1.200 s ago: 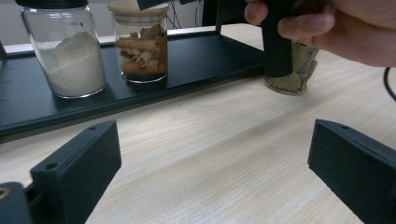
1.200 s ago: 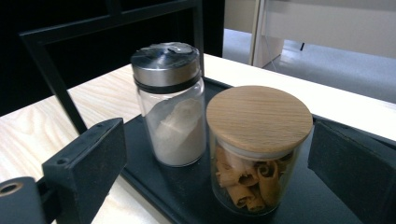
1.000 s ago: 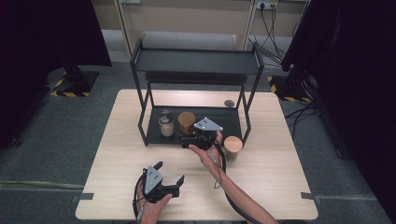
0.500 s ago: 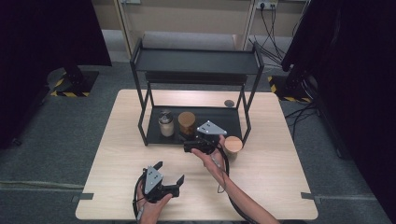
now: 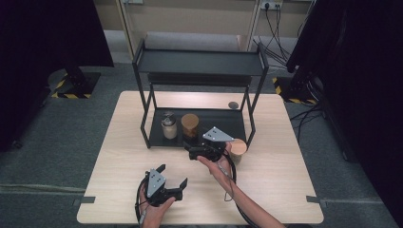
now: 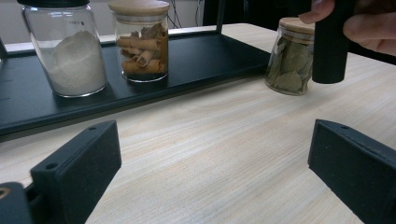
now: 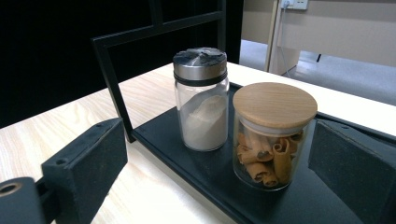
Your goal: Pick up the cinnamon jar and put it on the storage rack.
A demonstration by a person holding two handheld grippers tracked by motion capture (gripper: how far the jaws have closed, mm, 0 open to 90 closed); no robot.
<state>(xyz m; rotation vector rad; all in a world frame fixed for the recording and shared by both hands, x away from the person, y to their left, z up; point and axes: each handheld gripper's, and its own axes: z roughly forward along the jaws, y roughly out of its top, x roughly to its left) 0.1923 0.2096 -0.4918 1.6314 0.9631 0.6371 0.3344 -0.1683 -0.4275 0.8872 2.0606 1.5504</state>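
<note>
A: What is being seen to have moved since the earlier frame?

B: Very little. The right gripper (image 5: pixel 192 153) is being held a shade further left along the front edge of the rack (image 5: pixel 199 62) than a second ago; the left gripper (image 5: pixel 172 183) is being kept where it was.

A: How are the jaws being held?

B: Both pairs are being held released. In the right gripper view the two black jaws are standing wide apart, with nothing being pressed between them. The same is being shown in the left gripper view: bare table (image 6: pixel 224 154) is lying between the jaws.

A: Where is the cinnamon jar (image 7: pixel 273 134) being found?

B: On the rack's bottom tray (image 5: pixel 228 118), just beside the powder jar (image 7: pixel 201 99), which is standing to its left in the right gripper view. It is upright, its wooden lid on. The right gripper is being aimed at it from just in front of the rack, with the jar being framed towards the right jaw but not being touched.

A: And the third jar?

B: The leaf jar (image 5: pixel 238 149) is standing on the table, off the tray, near the rack's front right leg and just beside the right hand (image 5: pixel 219 167).

A: The left gripper?

B: It is being held well in front of the rack, near the table's front edge.
</note>
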